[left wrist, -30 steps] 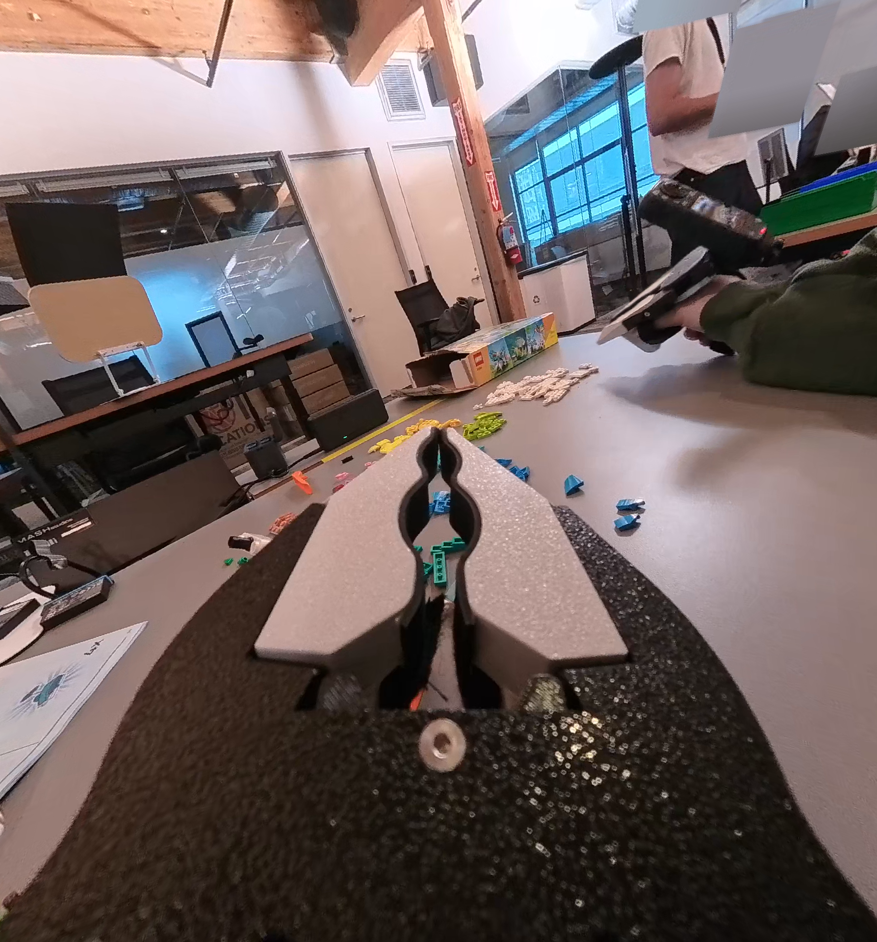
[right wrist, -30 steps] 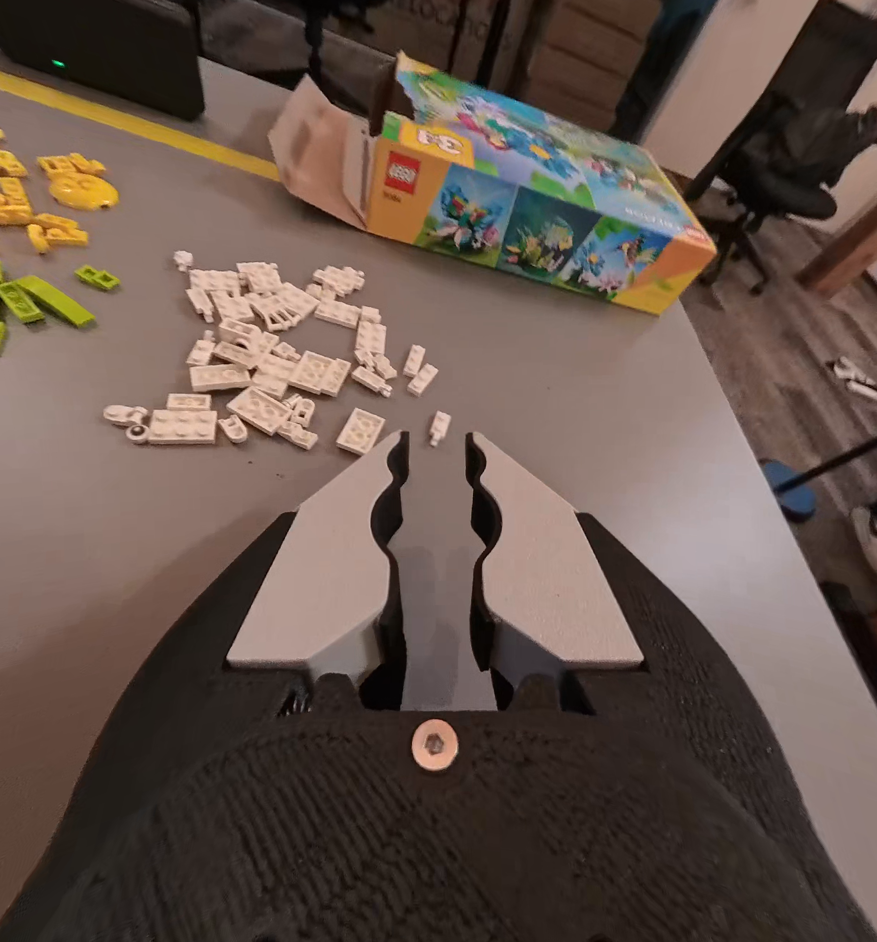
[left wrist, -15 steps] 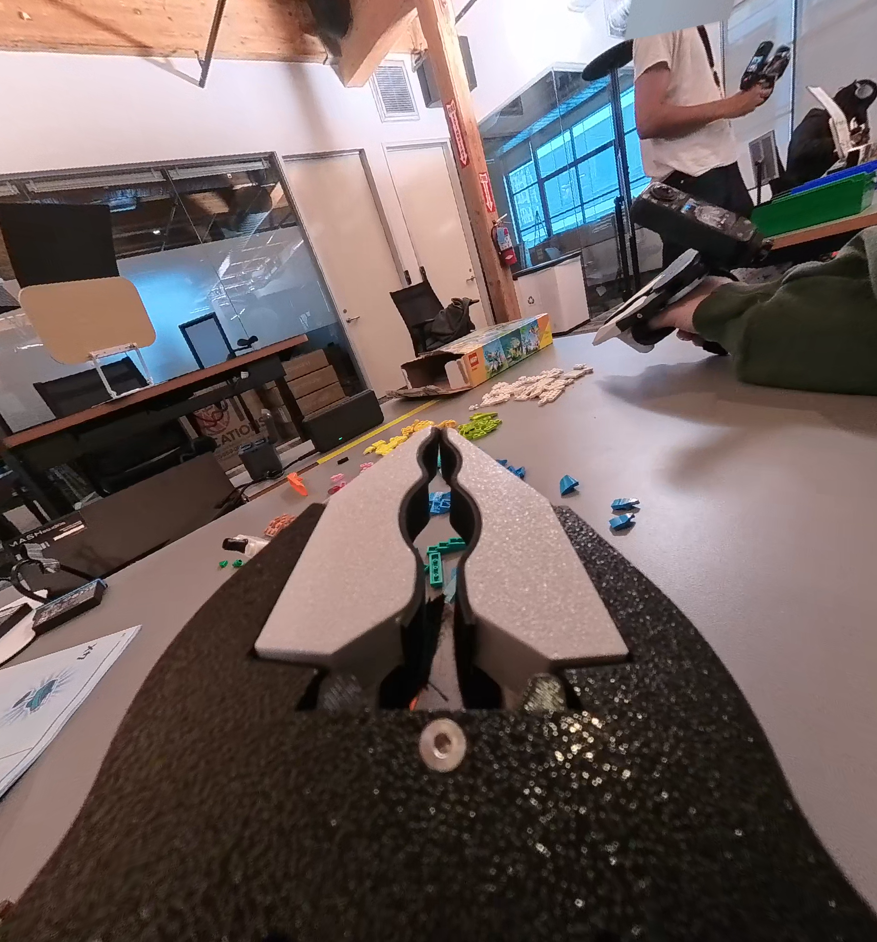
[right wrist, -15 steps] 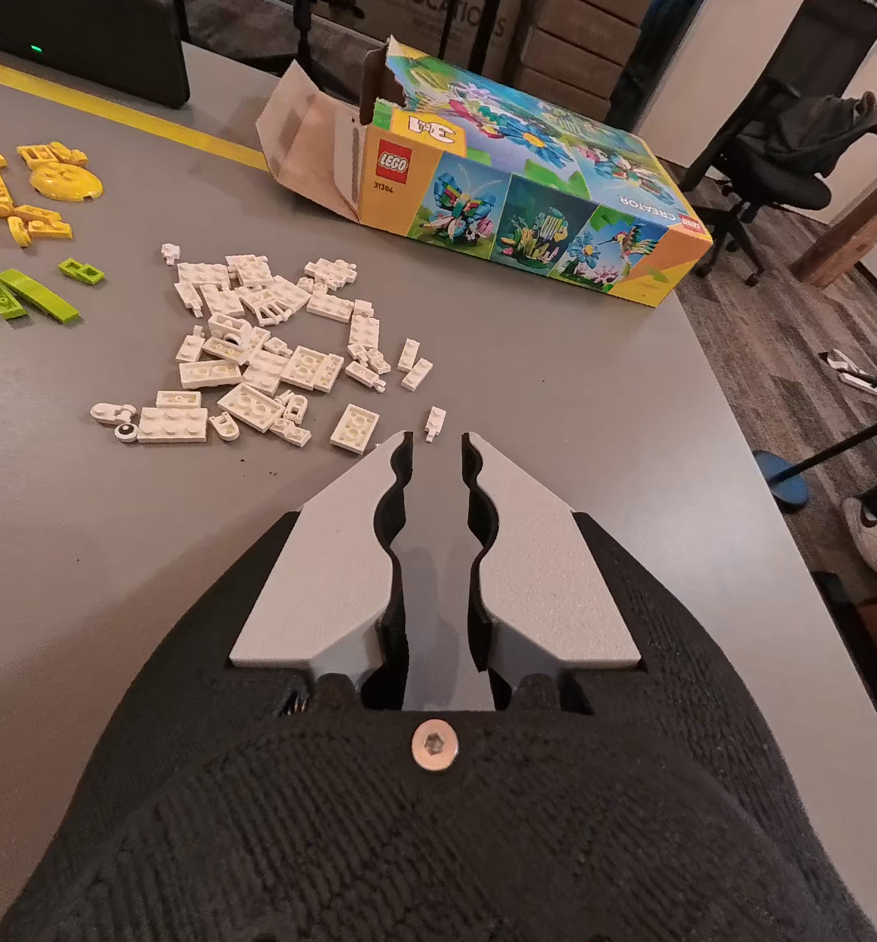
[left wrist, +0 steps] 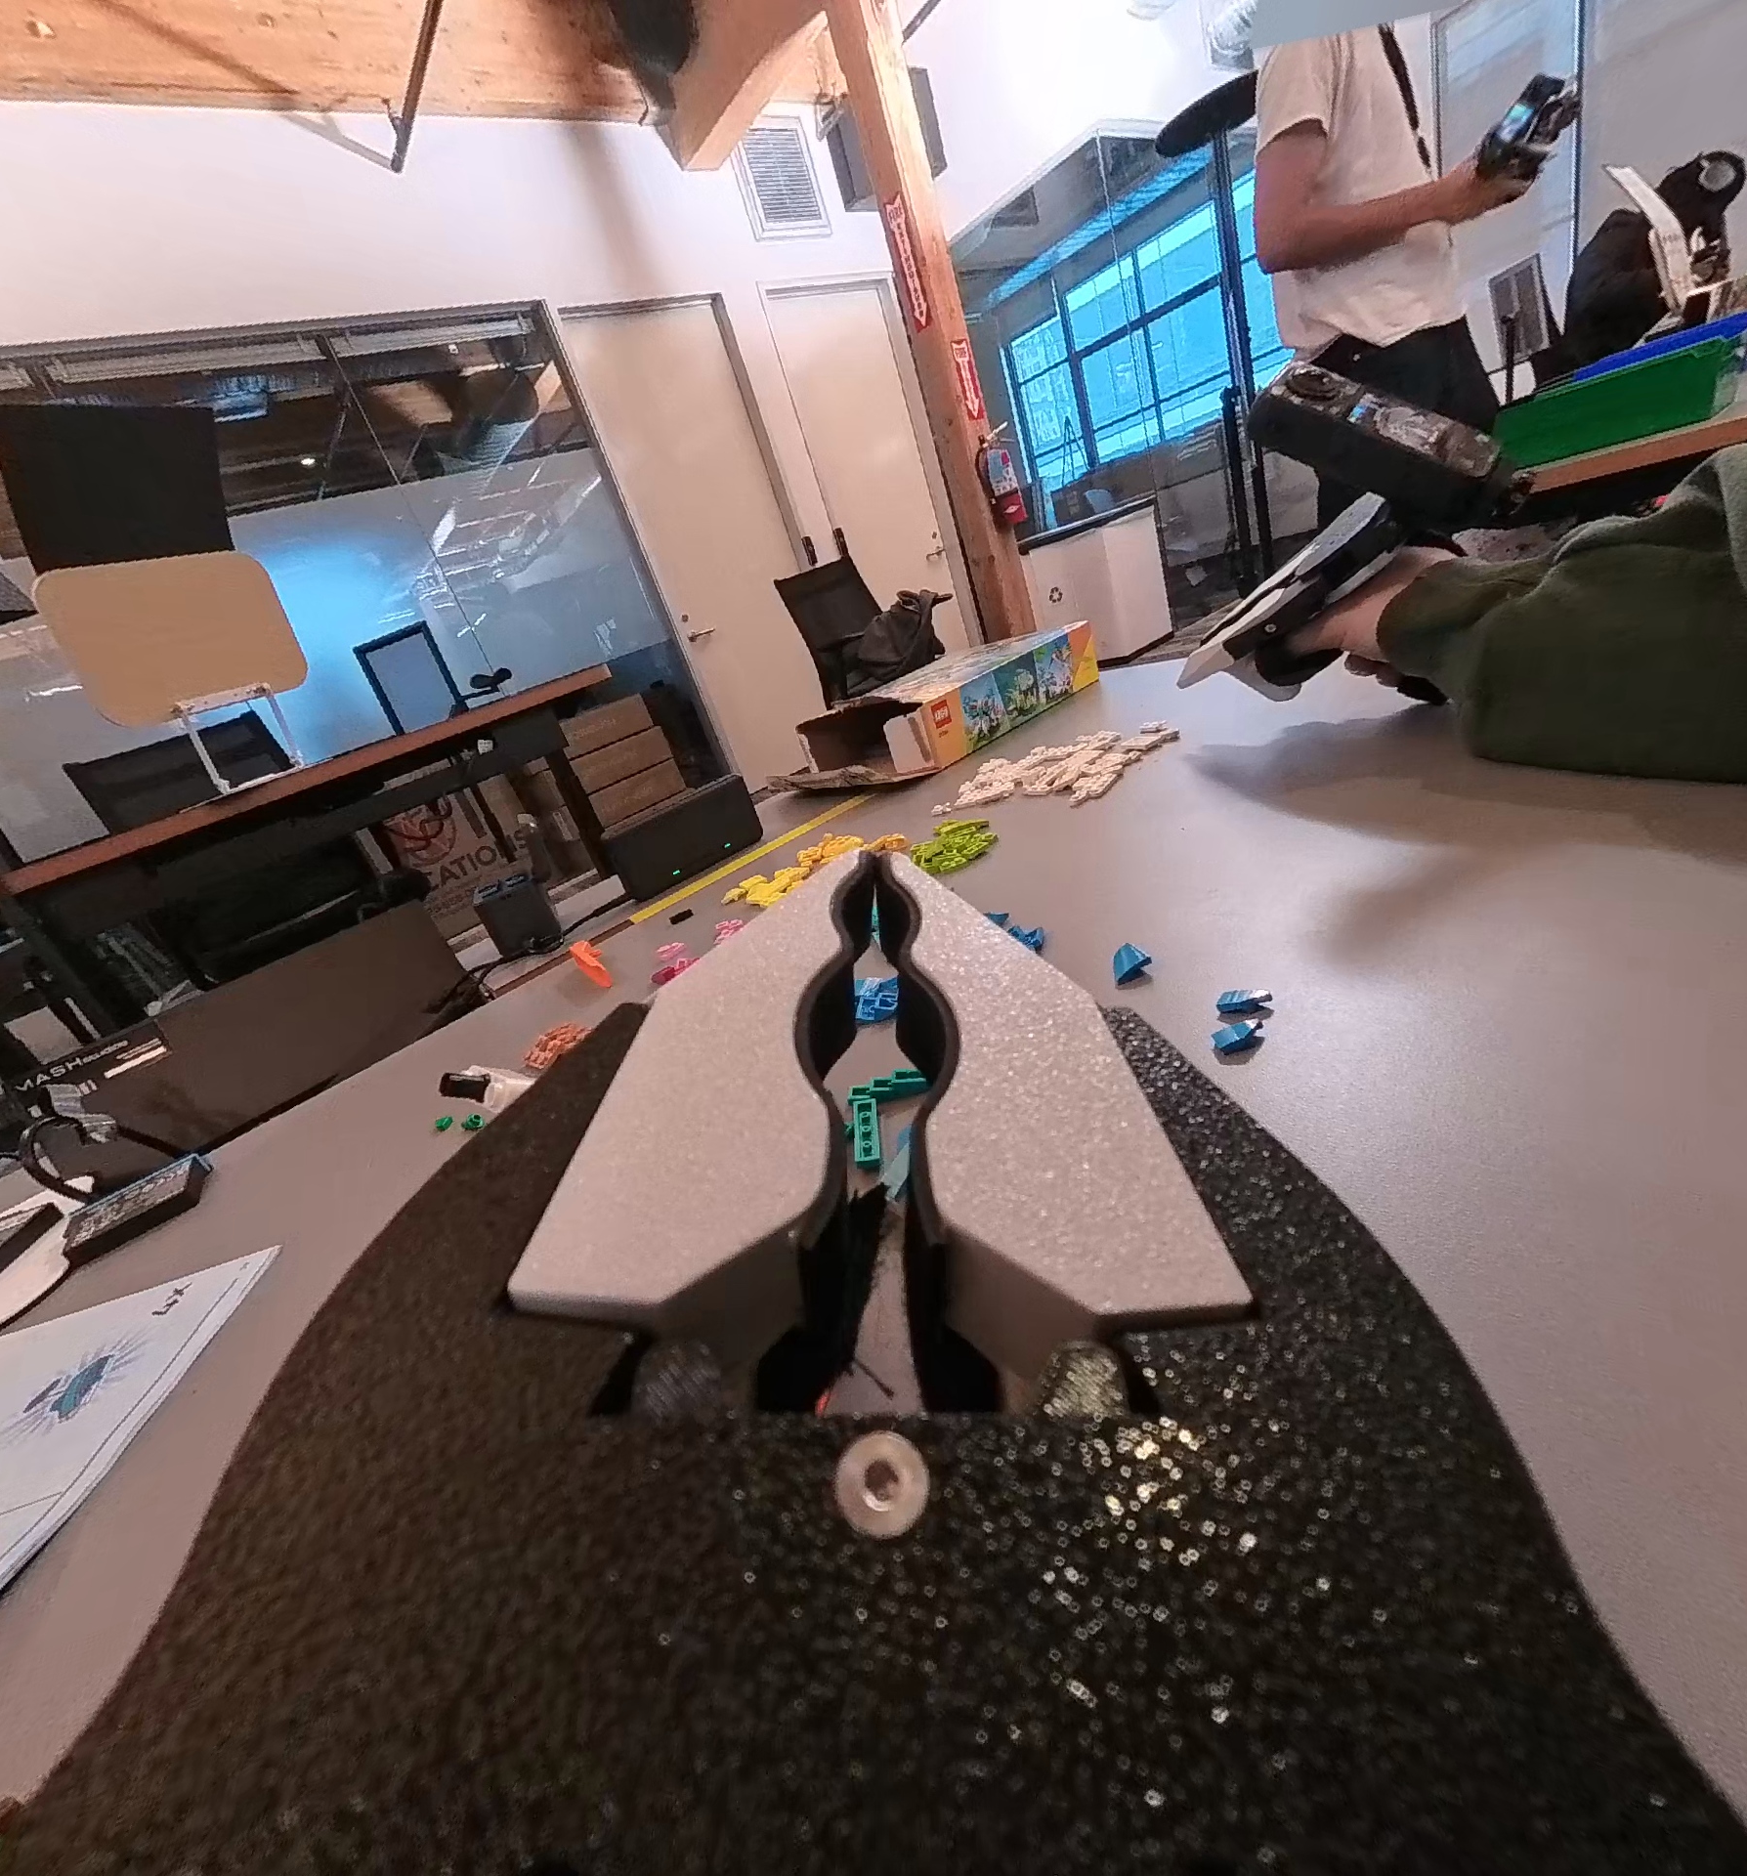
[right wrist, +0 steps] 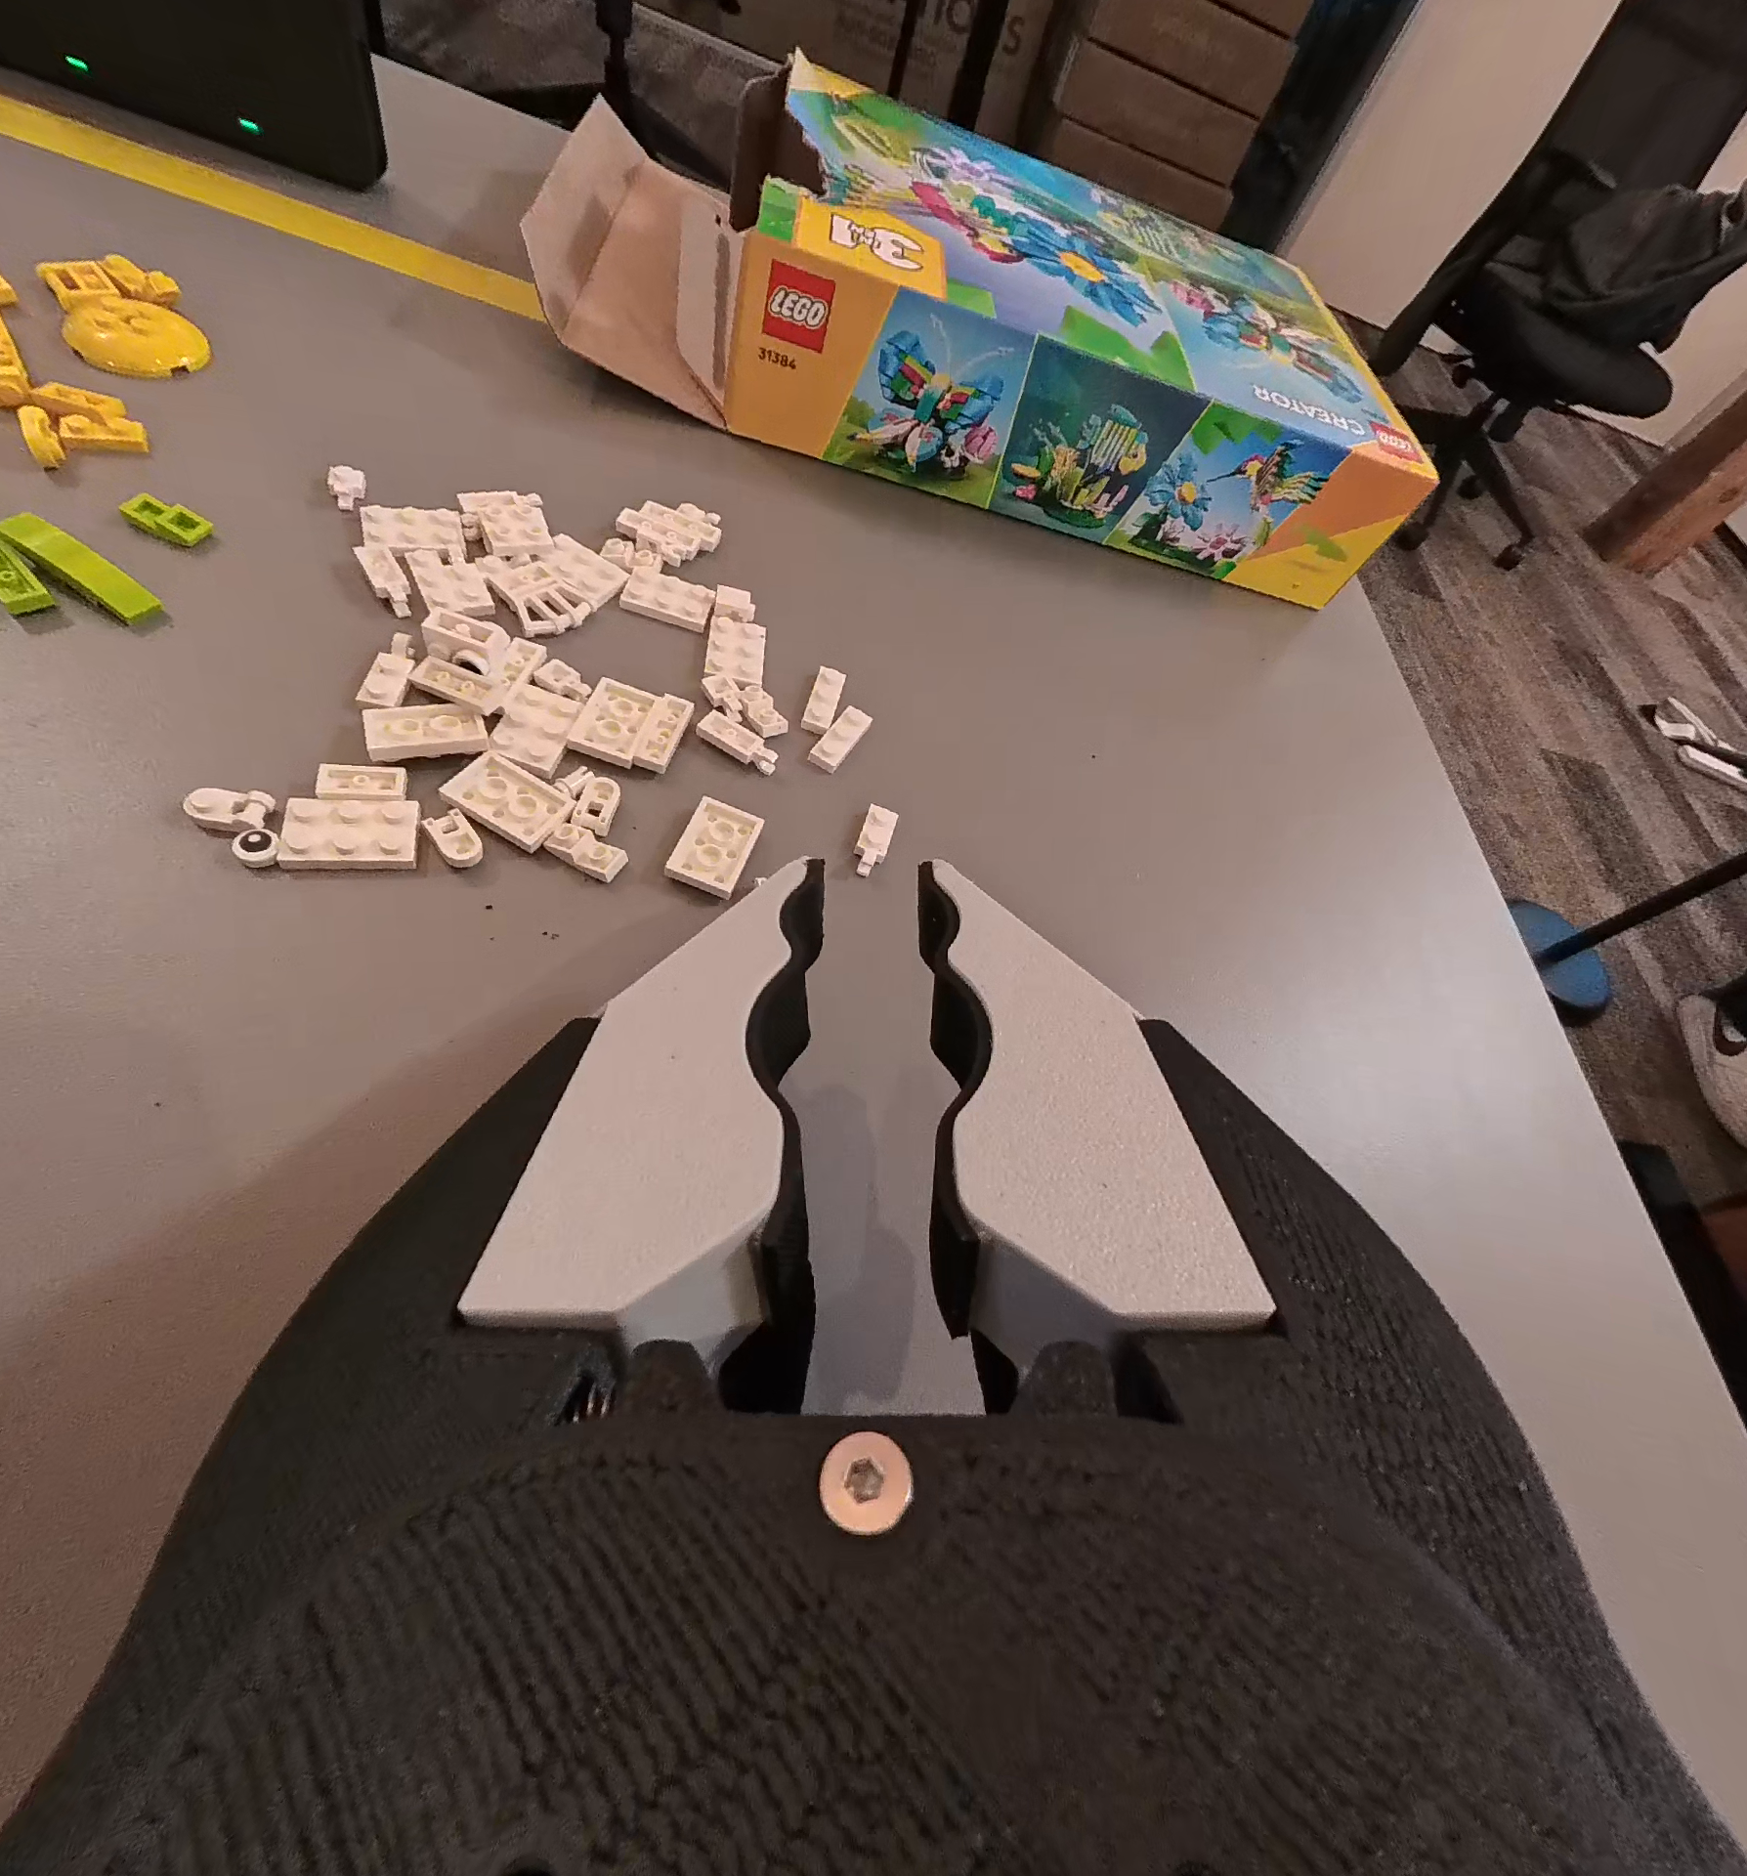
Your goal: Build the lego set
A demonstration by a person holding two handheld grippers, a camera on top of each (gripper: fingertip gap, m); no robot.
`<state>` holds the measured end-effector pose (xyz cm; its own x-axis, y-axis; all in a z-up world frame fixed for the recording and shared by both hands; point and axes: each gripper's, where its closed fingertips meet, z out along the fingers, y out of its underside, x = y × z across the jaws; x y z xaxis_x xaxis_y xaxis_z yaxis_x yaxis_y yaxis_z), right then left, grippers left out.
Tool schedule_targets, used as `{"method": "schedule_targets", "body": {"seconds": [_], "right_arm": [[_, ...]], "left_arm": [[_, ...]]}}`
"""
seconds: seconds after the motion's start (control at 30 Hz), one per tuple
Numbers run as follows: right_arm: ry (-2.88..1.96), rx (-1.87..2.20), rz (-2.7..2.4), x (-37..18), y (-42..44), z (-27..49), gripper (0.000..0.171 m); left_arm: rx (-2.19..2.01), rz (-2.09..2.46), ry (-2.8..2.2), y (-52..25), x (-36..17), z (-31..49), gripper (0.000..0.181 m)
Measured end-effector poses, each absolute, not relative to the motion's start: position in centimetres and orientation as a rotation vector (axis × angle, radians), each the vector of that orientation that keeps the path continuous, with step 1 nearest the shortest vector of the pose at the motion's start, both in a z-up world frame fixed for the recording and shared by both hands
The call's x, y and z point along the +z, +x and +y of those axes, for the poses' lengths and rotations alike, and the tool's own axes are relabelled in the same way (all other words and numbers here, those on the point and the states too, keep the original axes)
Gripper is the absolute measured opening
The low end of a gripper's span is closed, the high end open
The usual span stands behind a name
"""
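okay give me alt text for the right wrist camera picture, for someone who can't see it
The right gripper hangs open and empty above a grey table, pointing at a small white piece beside a pile of white bricks. Beyond lies an opened colourful set box, with yellow pieces and green pieces at left.

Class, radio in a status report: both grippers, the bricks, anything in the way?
Left gripper shut, empty, low over table. Right gripper open, empty, just short of small white piece. White pile loose, unbuilt; box beyond. Path clear.
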<state>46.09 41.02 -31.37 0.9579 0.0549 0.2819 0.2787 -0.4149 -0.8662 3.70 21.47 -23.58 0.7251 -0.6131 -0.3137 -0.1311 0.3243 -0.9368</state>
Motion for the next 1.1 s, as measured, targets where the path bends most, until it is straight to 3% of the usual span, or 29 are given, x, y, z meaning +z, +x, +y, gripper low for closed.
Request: {"method": "schedule_targets", "body": {"seconds": [0.63, 0.87, 1.1], "right_arm": [[-1.988, -0.230, -0.289, -31.5, 45.4, 41.1, 0.017], [-1.846, 0.091, -0.456, -29.7, 42.9, 43.0, 0.017], [-1.954, 0.264, -0.686, -32.1, 43.1, 44.7, 0.015]], "left_arm": [[-0.356, 0.735, -1.224, 3.8, -23.6, 21.4, 0.000], [-0.350, 0.731, -1.225, 3.7, -23.7, 21.5, 0.000], [-0.310, 0.724, -1.240, 3.5, -23.8, 22.0, 0.000]]}}
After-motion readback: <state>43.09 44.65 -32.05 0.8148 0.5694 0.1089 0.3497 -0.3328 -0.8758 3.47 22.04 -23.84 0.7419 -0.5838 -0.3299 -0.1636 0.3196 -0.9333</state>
